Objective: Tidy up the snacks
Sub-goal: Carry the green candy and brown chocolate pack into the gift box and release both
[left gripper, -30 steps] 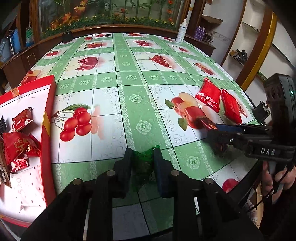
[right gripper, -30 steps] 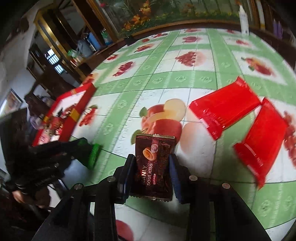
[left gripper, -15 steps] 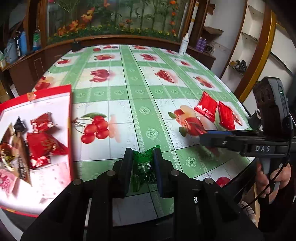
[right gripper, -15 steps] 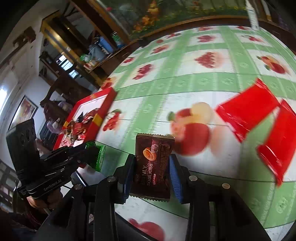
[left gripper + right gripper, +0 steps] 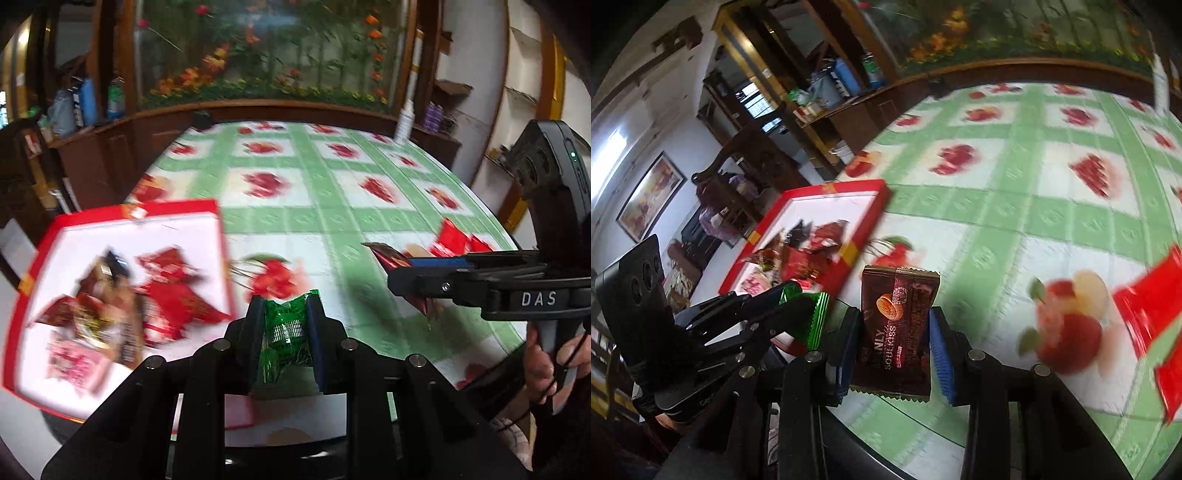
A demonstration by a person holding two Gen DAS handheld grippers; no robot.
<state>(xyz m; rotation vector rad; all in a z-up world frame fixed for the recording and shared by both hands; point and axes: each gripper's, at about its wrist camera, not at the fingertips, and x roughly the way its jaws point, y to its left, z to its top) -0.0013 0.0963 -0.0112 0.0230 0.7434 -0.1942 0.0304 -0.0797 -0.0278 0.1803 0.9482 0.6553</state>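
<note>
In the left wrist view the left tool point(image 5: 284, 328) sits low in the middle of the frame, clamped on a green wrapped snack point(image 5: 286, 332) that stands between its pads. Just left of it the red-rimmed box point(image 5: 218, 236) fills the lower left, its near corner reaching under the tool; a blurred heap of red and brown packets point(image 5: 147, 295) lies inside, their count hard to tell. The right tool point(image 5: 406, 273) enters from the right edge at mid height, a person's hand point(image 5: 550, 362) on its handle at lower right. In the right wrist view the right tool point(image 5: 895, 332) is clamped on an upright brown snack packet point(image 5: 897, 325) at lower centre. Two red packets point(image 5: 1152, 310) lie at the right edge on the bench point(image 5: 1052, 192). The green checked middle and far side of the bench lie open, and its dark front rim curves along the bottom of both views.
</note>
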